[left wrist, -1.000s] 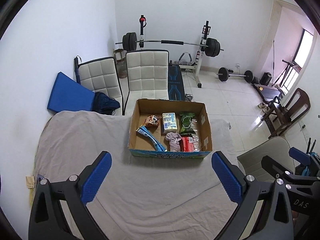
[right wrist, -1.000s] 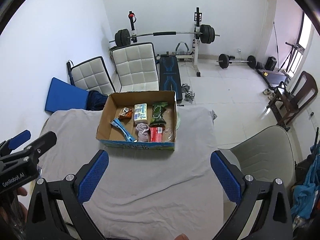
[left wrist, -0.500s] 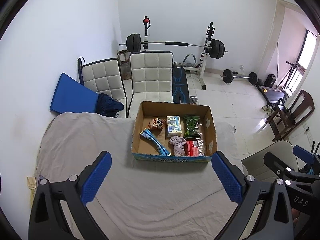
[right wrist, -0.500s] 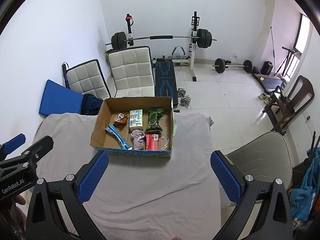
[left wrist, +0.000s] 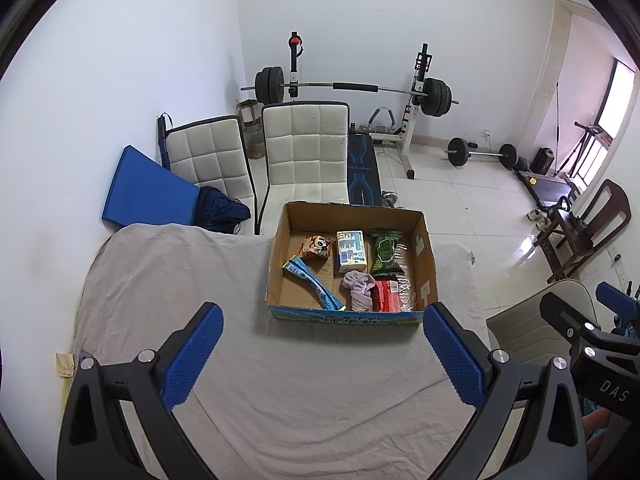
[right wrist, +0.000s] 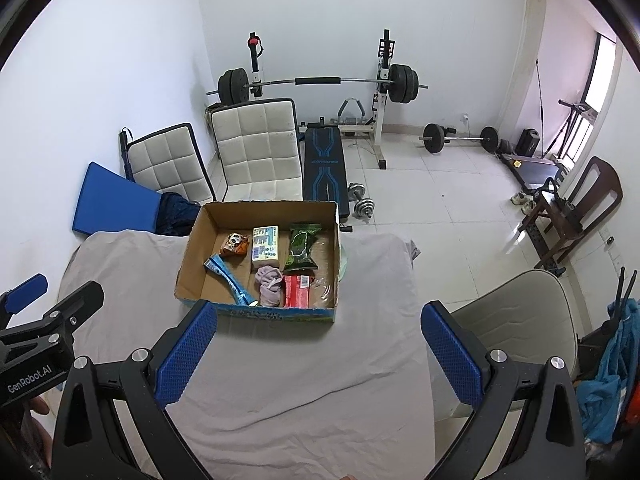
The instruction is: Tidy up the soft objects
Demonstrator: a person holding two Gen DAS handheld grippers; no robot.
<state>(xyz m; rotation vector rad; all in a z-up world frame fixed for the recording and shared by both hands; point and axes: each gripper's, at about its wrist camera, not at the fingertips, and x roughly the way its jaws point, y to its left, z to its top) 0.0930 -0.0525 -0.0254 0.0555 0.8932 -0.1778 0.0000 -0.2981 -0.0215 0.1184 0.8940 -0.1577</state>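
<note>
An open cardboard box (left wrist: 423, 248) (right wrist: 192, 240) sits on the grey-sheeted table (left wrist: 168, 280) (right wrist: 380, 280). In it lie a pale purple cloth (left wrist: 359, 285) (right wrist: 269, 280), a green packet (left wrist: 385, 249) (right wrist: 302, 247), a white tissue pack (left wrist: 351, 249) (right wrist: 265, 247), an orange panda packet (left wrist: 317, 245) (right wrist: 235, 243), a blue wrapper (left wrist: 312, 280) (right wrist: 230, 278) and a red pack (left wrist: 387, 294) (right wrist: 297, 290). My left gripper (left wrist: 322, 352) is open and empty, held above the table short of the box. My right gripper (right wrist: 318, 350) is open and empty, also short of the box.
Two white padded chairs (left wrist: 304, 152) (right wrist: 256, 148) and a blue mat (left wrist: 144, 188) stand behind the table. A barbell rack and bench (right wrist: 324, 160) are further back. A beige chair (right wrist: 516, 320) stands at the table's right. A wooden chair (left wrist: 580, 224) is far right.
Both grippers have drawn back and up, so the box looks smaller and farther away. Both stay open and empty.
</note>
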